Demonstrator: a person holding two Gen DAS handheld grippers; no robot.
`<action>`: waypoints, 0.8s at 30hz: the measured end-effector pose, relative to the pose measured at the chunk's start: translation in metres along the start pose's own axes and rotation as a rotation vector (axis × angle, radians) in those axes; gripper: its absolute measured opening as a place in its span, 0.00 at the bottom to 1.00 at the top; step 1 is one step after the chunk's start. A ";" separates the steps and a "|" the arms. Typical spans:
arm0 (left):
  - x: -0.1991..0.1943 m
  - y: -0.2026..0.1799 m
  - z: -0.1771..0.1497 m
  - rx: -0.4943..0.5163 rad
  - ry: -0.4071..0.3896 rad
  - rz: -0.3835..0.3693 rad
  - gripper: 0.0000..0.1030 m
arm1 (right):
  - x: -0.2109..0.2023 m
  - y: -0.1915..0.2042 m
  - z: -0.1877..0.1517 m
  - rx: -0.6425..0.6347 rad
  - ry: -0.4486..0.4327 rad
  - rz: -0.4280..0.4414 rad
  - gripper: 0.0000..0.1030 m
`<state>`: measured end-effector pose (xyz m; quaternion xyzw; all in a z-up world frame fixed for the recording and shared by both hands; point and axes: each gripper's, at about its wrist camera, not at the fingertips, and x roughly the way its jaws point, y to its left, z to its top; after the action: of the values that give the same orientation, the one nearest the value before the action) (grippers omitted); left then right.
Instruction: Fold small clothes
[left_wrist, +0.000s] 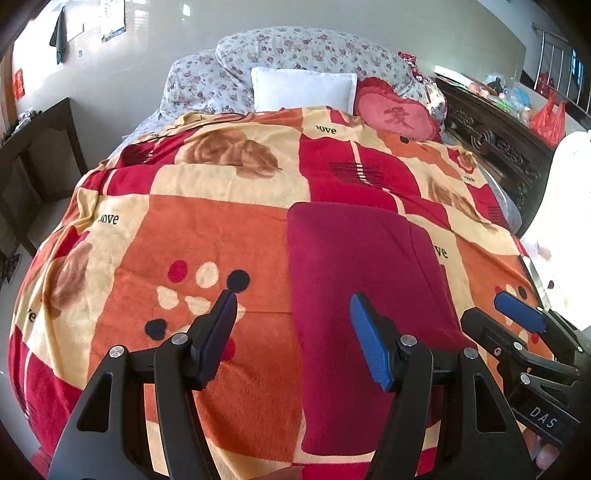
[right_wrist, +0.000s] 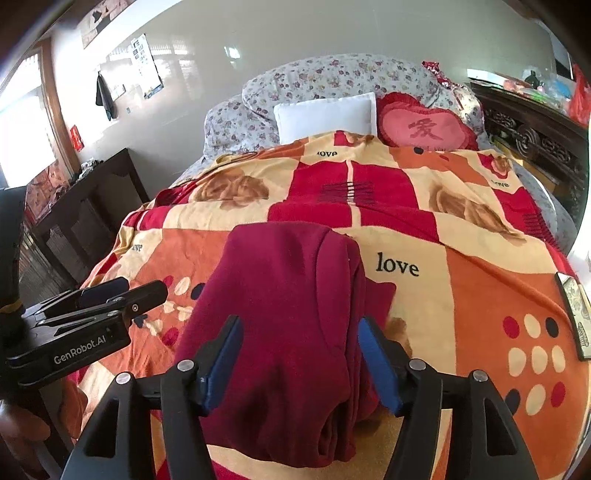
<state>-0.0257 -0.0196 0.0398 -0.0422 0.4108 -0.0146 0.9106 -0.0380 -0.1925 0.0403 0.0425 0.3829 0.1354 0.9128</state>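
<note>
Beyond your grippers the patterned blanket runs bare toward the pillows, with open room left of the left gripper. The folded maroon garment lies flat on the blanket, directly beneath and ahead of the right gripper. Both grippers stand apart above the cloth, gripping nothing. Only the right view shows the stacked fold layers along the garment's right edge.
</note>
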 end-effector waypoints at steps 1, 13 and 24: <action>-0.001 0.000 0.000 -0.001 -0.001 -0.001 0.62 | -0.001 0.001 0.001 -0.001 0.000 -0.003 0.62; -0.008 0.003 -0.005 -0.001 -0.009 0.011 0.62 | -0.001 0.005 0.002 -0.002 0.006 -0.006 0.62; -0.008 -0.001 -0.007 0.012 -0.002 0.019 0.62 | 0.003 0.005 0.001 0.014 0.021 -0.002 0.62</action>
<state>-0.0362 -0.0208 0.0413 -0.0330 0.4104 -0.0083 0.9113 -0.0369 -0.1869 0.0398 0.0471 0.3935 0.1323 0.9085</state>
